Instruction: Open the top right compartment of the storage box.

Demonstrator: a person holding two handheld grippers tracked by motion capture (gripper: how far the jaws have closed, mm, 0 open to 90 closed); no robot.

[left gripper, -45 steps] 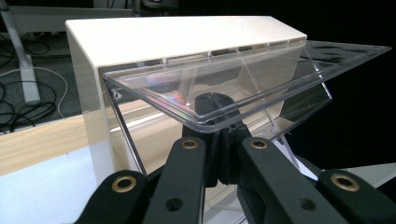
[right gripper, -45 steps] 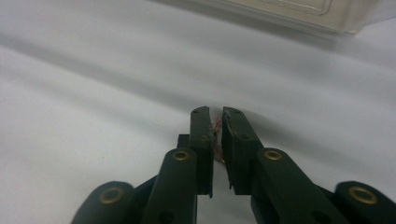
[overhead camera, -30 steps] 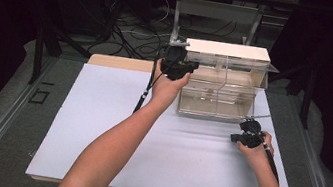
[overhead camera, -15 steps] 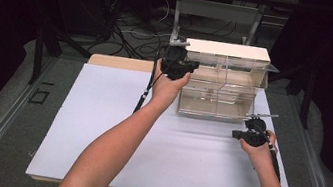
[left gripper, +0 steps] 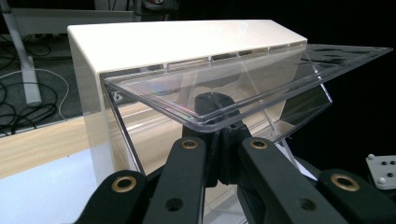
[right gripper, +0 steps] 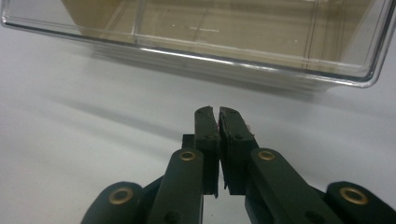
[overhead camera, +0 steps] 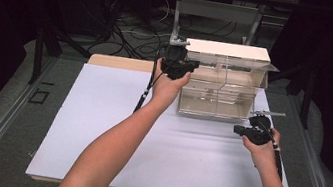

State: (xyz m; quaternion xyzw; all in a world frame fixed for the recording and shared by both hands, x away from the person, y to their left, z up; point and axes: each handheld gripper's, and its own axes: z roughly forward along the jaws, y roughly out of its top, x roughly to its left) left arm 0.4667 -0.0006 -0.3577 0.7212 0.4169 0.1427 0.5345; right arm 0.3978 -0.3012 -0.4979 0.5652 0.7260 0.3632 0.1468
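While I hold station, left tongs [overhead camera: 185, 67] are clamped on the near edge of the clear flip-up lid [left gripper: 243, 84] of the organizer box [overhead camera: 223, 90], lid propped about level. Box sits at the far right of the white matte surface [overhead camera: 98, 128]: glossy cream top and side, see-through plastic walls, inner dividers. Right tongs [right gripper: 218, 116] are pinched together with nothing between them, just near of the box's rounded clear front wall [right gripper: 233, 58].

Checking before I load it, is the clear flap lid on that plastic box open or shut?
Open: the clear plastic flap lid juts out raised from the white-topped clear box, above the left gripper.
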